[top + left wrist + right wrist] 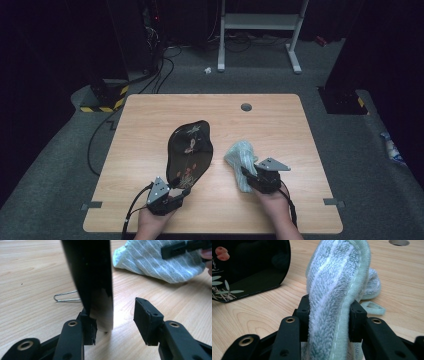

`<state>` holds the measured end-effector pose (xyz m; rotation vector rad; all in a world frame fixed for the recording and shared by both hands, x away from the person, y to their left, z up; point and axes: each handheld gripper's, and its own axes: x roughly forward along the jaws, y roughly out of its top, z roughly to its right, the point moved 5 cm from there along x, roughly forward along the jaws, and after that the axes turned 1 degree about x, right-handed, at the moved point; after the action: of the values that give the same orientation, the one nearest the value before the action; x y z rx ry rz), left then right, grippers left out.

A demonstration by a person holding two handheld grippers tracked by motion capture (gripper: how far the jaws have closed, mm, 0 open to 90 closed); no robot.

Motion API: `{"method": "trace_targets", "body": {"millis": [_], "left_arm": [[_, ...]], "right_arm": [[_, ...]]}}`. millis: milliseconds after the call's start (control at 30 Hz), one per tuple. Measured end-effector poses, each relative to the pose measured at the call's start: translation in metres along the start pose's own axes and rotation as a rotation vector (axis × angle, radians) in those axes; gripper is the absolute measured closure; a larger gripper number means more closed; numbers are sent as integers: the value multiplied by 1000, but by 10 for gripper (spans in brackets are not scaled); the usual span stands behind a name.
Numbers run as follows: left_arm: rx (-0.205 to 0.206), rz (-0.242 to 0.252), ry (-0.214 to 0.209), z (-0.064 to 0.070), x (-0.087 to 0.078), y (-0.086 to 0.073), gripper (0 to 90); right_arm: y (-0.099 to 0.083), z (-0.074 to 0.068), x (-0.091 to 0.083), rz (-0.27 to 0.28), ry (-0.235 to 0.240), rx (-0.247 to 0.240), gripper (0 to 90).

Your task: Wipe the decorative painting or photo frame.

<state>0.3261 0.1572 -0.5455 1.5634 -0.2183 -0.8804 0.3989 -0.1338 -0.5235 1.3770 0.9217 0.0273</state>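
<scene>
Two jaws of right gripper (328,315) clamped on towel (337,285); left gripper (115,322) gaping, one jaw against tray (92,277); wire clip (66,297) beneath, seen up close.

In the high view, the upper third of the table (150,107) lies bare across the frame, apart from a small round hole (246,107) at upper centre. The black tray (190,150) stands tilted at centre left, blocking that lane; the towel (241,156) blocks centre right. Between them runs a narrow open strip of wood. The left and right table margins are free. A wire stand (66,297) sits behind the tray's lower edge.
</scene>
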Motion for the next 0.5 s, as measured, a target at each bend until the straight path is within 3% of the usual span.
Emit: {"method": "trace_targets", "body": {"millis": [500], "left_arm": [[34, -19, -62, 24, -1, 1, 544]], "right_arm": [[5, -7, 3, 11, 13, -30, 622]]}}
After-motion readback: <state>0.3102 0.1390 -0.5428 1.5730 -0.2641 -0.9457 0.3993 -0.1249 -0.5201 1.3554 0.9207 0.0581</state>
